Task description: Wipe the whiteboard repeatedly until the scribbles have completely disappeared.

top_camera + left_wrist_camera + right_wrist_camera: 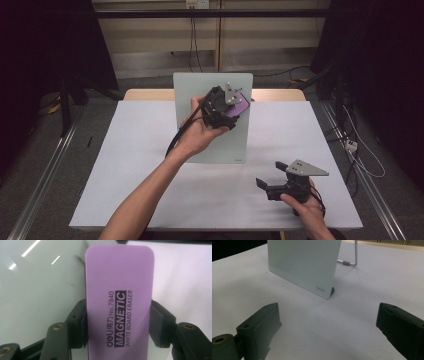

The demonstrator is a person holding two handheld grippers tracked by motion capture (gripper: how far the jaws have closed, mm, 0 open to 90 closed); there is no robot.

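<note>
Wiping is the job here. Left gripper [231, 111] is pinching the purple eraser [119, 302] by its two long sides, the eraser sticking out past its fingertips and resting flat on the board [192, 130]. Best to keep pushing it flat and gently, so the standing board is not tipping. Right gripper [274, 179] is waiting on the table [130, 165], fingers spread, holding nothing.

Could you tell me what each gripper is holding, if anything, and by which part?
The left gripper clamps the purple whiteboard eraser across its long sides. The right gripper is open, holding nothing.

Eraser's [119, 302] near end cut off
</note>
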